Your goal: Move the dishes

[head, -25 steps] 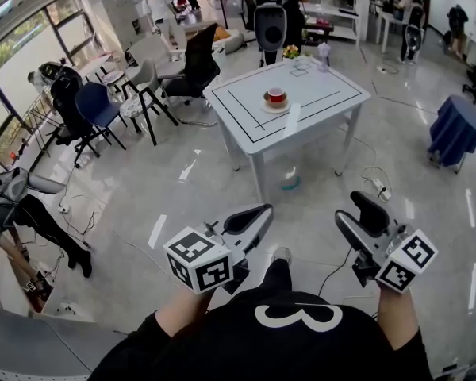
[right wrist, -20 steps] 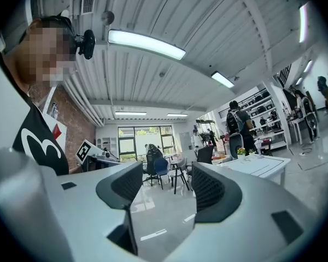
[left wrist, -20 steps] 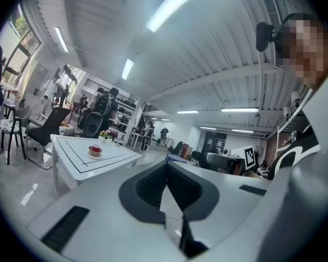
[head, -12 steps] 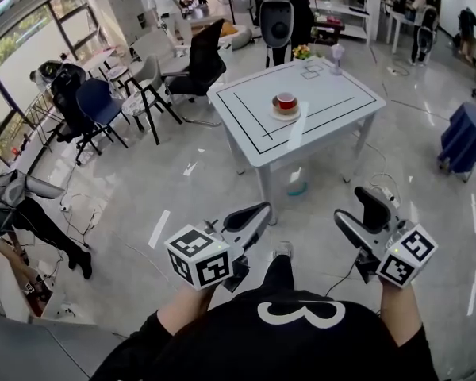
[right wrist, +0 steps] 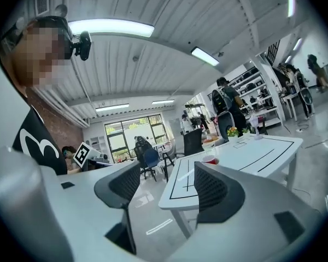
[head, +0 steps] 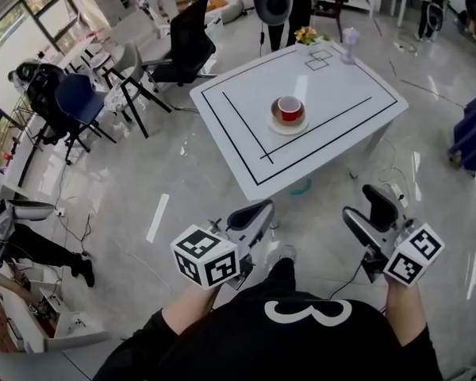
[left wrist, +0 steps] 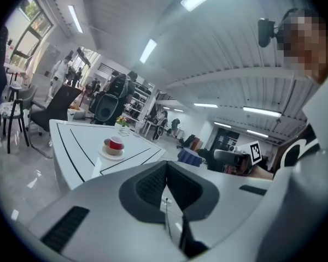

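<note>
Dishes [head: 288,111], upper centre on table [head: 341,86], well apart from left gripper [head: 260,210], pinched together on nothing, and right gripper [head: 358,203], spread and empty; approach step, likely calling for closing in, then reaching out.

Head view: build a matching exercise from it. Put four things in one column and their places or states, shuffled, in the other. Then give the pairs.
Things:
1. red cup
2. flowers
3. left claw
4. right claw

Places or states:
A. jaws apart, nothing between them
B. on a white saucer near the middle of the table
C. jaws together, nothing held
D. at the table's far edge

Pairs: 1-B, 2-D, 3-C, 4-A
</note>
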The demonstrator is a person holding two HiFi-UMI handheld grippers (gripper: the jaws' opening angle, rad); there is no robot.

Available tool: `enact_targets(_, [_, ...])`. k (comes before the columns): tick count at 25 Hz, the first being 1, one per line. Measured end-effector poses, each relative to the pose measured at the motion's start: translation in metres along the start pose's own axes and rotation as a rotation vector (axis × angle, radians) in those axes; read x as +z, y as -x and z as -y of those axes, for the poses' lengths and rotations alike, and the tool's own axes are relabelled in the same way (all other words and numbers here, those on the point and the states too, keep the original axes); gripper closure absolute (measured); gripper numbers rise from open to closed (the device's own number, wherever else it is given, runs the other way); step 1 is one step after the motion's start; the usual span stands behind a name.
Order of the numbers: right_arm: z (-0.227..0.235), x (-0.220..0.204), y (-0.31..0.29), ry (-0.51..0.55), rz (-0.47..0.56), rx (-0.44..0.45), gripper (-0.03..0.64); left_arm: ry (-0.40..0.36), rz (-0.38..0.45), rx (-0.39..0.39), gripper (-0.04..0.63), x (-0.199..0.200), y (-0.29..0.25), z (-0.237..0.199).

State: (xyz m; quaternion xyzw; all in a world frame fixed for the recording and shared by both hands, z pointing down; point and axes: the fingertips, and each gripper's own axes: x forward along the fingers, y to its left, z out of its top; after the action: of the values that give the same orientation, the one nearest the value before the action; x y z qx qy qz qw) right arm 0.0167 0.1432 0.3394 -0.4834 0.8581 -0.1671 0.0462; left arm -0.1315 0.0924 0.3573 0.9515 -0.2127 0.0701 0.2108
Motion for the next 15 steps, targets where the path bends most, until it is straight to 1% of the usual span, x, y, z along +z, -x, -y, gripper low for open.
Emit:
enact_targets(2, [0.025,0.002,-0.034,-0.019,-0.035,0.010,0.321,-0.039,-0.026,0.011,0.592,0.009,-0.026,-0.028])
enact_targets(3, [0.036,0.003,-0.050,-0.021,-0.056,0.014,0.321,-0.044,-0.038,0.009,0.593,0.012,-0.038,-0.042])
enact_targets(6, [0.066,0.007,-0.093,-0.013,-0.104,0.010,0.321,-0.017,-0.093,-0.004,0.592,0.014,-0.070,-0.079])
enact_targets(9, [0.088,0.007,-0.122,-0.020,-0.129,0.009,0.321,-0.020,-0.139,-0.010,0.593,0.016,-0.094,-0.105])
enact_targets(12, [0.106,0.007,-0.137,-0.023,-0.153,0.001,0.322,0.008,-0.149,-0.014,0.592,0.020,-0.110,-0.121])
enact_targets(15, [0.120,0.010,-0.147,-0.029,-0.160,-0.002,0.324,0.030,-0.141,0.000,0.593,0.027,-0.122,-0.134])
